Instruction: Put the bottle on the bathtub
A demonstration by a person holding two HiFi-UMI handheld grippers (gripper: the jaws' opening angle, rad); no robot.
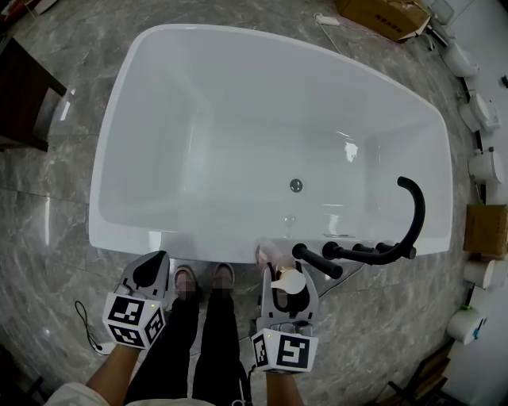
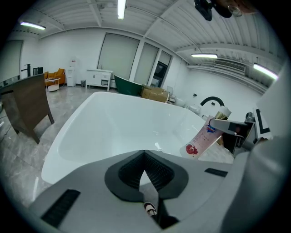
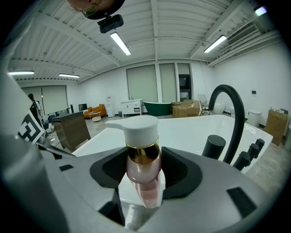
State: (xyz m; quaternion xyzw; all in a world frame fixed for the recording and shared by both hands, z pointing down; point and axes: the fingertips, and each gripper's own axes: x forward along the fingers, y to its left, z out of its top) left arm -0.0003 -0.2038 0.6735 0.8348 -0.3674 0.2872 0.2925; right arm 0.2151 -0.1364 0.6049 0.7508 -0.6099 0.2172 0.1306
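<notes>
A pink pump bottle (image 1: 268, 257) with a white pump head and gold collar is held tilted over the near rim of the white bathtub (image 1: 127, 230). My right gripper (image 1: 287, 274) is shut on it, its pads pressing either side of the neck. In the right gripper view the bottle (image 3: 143, 170) fills the gap between the pads of that gripper (image 3: 143, 159). The left gripper view shows the bottle (image 2: 204, 136) leaning, its base close to the tub's rim (image 2: 213, 154); contact cannot be told. My left gripper (image 1: 152, 270) hangs at the near rim, shut and empty (image 2: 144, 157).
A black curved faucet (image 1: 413, 214) with black handles (image 1: 317, 260) stands on the rim just right of the bottle. The person's shoes (image 1: 186, 277) are at the tub's foot. Dark wooden furniture (image 1: 20, 91) is at the left; a cardboard box (image 1: 381, 12) lies beyond the tub.
</notes>
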